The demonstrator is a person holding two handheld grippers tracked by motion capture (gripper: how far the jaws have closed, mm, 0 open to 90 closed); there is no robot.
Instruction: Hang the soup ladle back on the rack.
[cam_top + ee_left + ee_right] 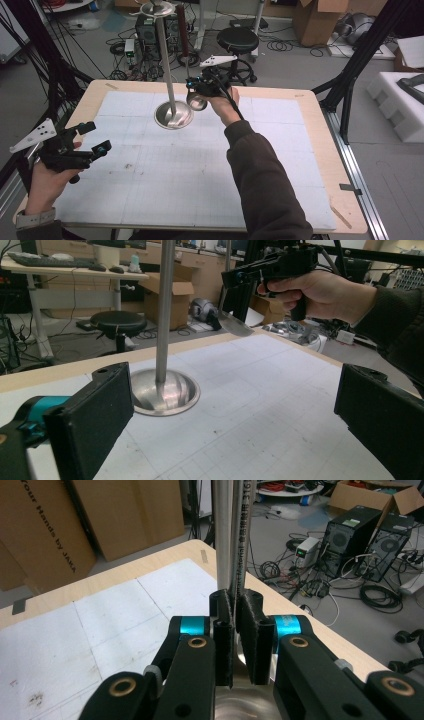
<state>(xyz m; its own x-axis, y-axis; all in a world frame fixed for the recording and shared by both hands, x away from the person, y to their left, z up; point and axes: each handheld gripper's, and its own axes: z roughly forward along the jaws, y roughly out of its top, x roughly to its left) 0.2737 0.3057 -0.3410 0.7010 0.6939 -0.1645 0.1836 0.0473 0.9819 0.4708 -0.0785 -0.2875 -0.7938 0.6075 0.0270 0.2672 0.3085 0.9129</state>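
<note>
Beside the steel stand [173, 114], which rises on a thin pole from its round dished base near the far middle of the tabletop [300, 165], the right gripper [200, 86] holds a ladle [196, 102] by its handle. In the right gripper view its fingers [224, 645] are nearly closed, pinching the flat metal handle a little above the bowl, with the stand's pole just behind. The bowl hangs just beside the stand's base, on the side toward the person's right, and looks clear of the tabletop. The ladle seems stiff, fairly light and slick; polished steel may pivot between the pads, so a hold near the bowl, as here, should steady it. The left gripper [87, 139] waits well away from the stand, its fingers [95, 420] wide apart and empty.
</note>
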